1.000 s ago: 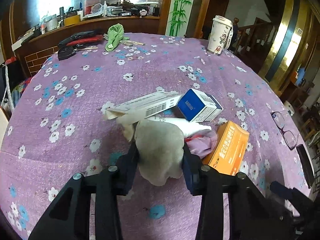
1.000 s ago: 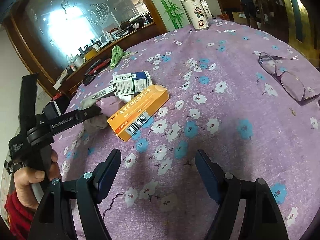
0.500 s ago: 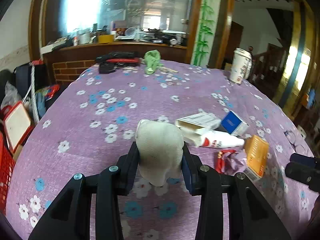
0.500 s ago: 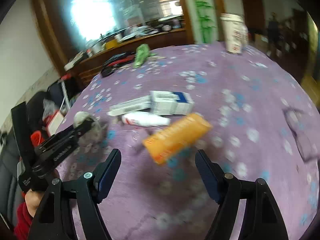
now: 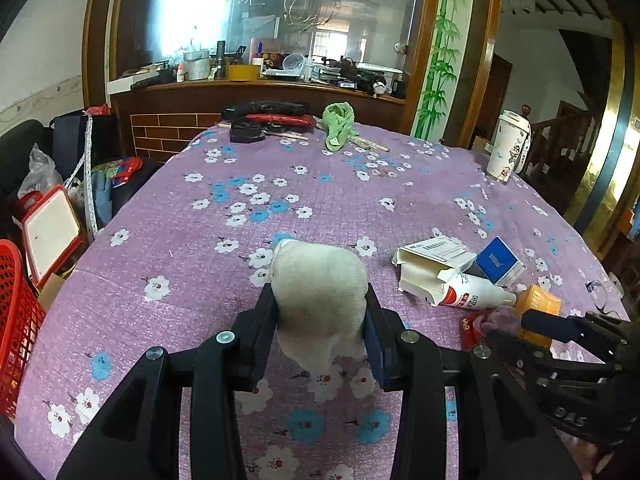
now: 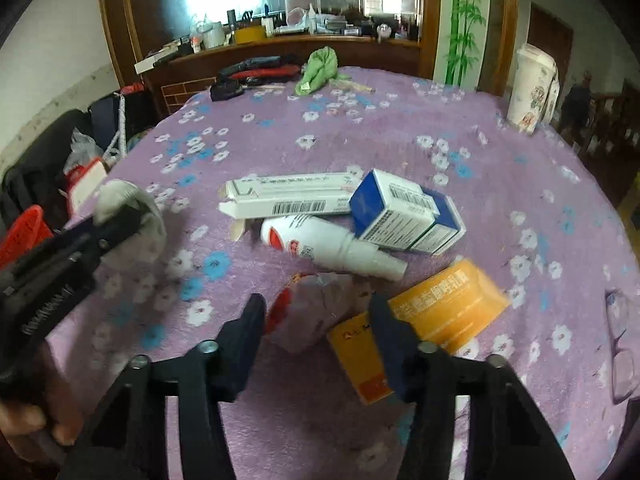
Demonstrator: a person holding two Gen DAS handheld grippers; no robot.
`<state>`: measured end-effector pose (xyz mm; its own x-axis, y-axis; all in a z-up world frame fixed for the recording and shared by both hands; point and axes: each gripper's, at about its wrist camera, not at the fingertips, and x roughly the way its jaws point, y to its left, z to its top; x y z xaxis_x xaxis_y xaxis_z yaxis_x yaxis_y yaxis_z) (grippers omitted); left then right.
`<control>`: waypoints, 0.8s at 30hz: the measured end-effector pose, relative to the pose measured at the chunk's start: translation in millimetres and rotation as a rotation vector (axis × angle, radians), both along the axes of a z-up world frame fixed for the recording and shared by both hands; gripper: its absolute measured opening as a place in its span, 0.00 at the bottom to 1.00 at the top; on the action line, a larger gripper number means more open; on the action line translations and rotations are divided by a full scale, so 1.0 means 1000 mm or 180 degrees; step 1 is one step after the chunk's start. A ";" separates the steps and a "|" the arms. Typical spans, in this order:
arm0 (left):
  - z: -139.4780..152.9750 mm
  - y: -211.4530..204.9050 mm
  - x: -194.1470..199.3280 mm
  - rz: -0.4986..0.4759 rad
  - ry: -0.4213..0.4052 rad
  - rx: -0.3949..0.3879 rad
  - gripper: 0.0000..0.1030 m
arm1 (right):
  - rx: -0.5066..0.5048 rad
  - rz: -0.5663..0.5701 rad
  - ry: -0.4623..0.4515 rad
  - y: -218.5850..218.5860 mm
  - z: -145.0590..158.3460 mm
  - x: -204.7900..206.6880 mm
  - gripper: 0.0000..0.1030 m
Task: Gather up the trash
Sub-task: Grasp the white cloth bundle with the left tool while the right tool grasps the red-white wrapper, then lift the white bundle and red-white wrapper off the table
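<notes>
Bottle (image 6: 328, 246) before long carton (image 6: 288, 196), beside blue box (image 6: 404, 216), wrapper (image 6: 316, 312) nearer

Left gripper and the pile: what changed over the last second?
The left gripper carried the white cloth wad up and leftward, off the pile. The right gripper closed in, open, around the crumpled wrapper. Boxes and white bottle stayed put.

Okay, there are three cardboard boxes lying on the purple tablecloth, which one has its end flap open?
The long white cardboard box with the barcode, lying farthest left. Its left end gapes open in the left wrist view, while the blue-and-white box and the orange box look closed.
</notes>
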<state>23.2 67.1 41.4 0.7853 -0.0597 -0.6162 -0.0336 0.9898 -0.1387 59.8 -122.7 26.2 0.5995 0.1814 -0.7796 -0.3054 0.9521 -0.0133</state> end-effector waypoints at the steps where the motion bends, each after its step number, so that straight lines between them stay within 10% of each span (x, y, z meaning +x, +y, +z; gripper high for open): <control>1: 0.000 0.000 0.000 -0.0002 0.0000 0.0003 0.37 | -0.0034 0.0047 -0.0026 0.002 -0.001 -0.001 0.37; 3: 0.000 -0.001 0.000 0.0002 -0.0007 0.0016 0.37 | -0.0120 0.0143 0.0023 0.007 -0.005 0.000 0.25; 24: 0.006 -0.008 -0.003 -0.0004 -0.0131 0.0121 0.37 | 0.0590 0.0148 -0.0565 -0.016 0.023 -0.005 0.23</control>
